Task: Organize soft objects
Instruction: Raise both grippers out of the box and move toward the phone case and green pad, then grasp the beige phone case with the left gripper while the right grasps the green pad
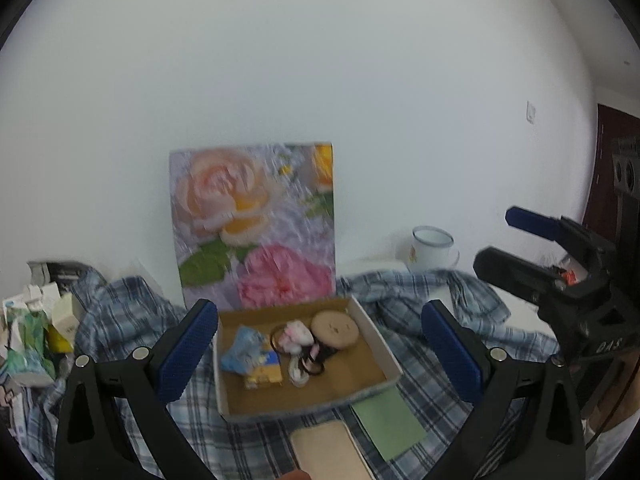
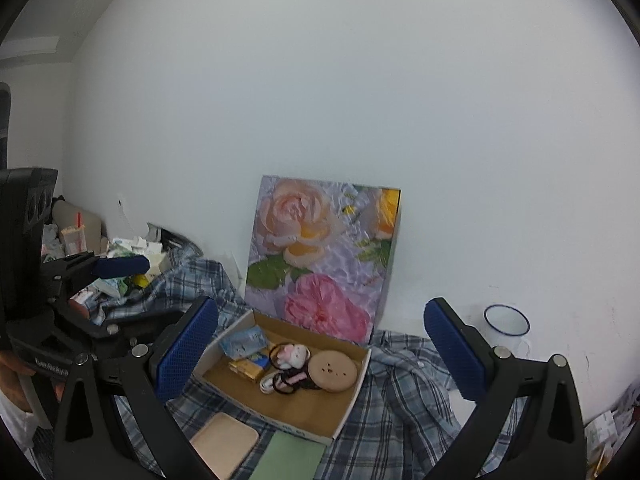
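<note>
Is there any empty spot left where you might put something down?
Yes: the box's bare near floor, and shirt between box and mug. Crowded: the box's far half and the packet pile at left.

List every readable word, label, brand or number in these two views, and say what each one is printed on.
"DAS": white letters on the body of the right gripper, seen from the left wrist view; anything further is cut off.
White lettering on the left gripper body: too blurred to read.
Dark print on the cardboard box front wall: too small to read.
Printing on the cartons at the left: blurred, unreadable.
</note>
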`<state>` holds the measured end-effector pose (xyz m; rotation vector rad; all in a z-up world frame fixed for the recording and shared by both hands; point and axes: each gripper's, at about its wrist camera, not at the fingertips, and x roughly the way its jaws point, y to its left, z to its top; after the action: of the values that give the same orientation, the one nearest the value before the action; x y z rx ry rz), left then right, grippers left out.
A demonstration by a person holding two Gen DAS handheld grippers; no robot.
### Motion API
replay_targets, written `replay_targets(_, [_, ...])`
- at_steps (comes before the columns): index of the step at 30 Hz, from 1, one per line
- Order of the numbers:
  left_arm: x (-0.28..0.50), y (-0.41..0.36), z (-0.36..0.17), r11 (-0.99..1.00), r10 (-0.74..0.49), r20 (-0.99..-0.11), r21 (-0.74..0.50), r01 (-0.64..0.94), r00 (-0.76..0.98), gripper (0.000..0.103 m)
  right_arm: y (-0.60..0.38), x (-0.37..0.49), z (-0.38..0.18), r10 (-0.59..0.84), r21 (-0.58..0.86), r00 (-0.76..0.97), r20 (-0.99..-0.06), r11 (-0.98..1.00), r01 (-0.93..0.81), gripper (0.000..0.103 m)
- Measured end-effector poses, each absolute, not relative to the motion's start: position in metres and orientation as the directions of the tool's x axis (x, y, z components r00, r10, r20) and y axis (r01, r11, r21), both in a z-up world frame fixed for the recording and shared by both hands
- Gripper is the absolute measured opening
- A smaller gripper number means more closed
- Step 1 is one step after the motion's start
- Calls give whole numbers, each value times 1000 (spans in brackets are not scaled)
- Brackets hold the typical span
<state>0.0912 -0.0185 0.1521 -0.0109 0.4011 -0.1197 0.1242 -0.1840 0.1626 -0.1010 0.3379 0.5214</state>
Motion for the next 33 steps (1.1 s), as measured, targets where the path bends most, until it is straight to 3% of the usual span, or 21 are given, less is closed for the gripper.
replay_targets(33, [110,-31,5,990,-128,-730,-57,127,671,103,-176,122,30,474,38,672,-569,832,-554,103])
